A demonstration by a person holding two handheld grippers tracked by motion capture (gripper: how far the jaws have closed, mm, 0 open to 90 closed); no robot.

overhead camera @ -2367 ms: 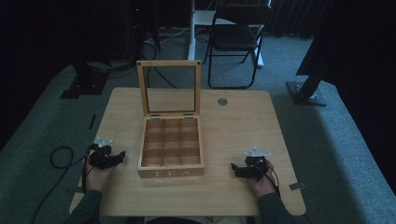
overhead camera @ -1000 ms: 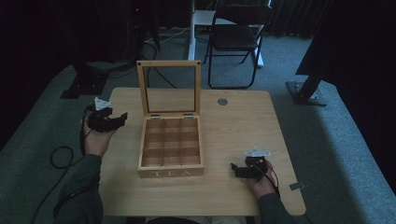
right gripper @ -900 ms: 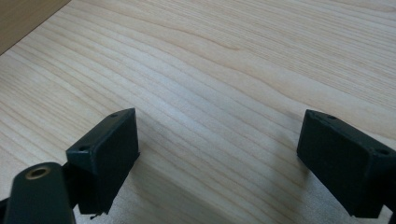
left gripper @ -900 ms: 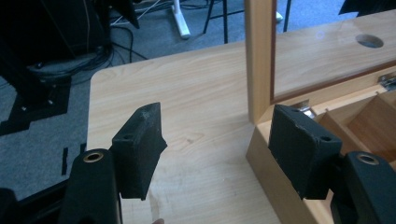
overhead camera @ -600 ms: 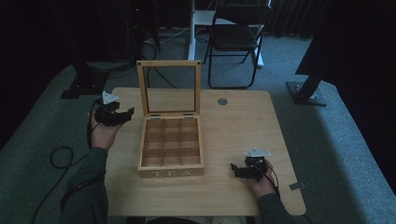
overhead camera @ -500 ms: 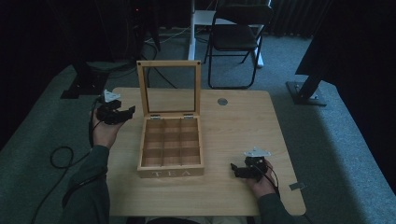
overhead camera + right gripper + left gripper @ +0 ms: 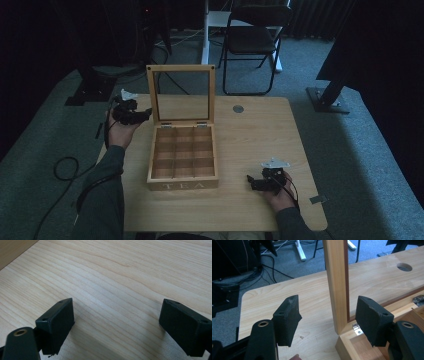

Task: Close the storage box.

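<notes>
- My left gripper (image 7: 325, 320) is spread, jaws just widened, straddling the lid's (image 7: 181, 93) upright left rail without touching it.
- Box (image 7: 183, 184) sits mid-table; lid stands at its far edge.
- Right gripper (image 7: 256, 183) rests spread, well apart.

My light wooden desk (image 7: 260, 130) stands on grey-green carpet (image 7: 350, 150), with a round cable hole (image 7: 238, 108) near its far edge. Beyond it a black folding chair (image 7: 252, 40) sits beside a white stand (image 7: 212, 20). Black cables (image 7: 62, 167) trail over the floor at my left. The room behind lies dark.
</notes>
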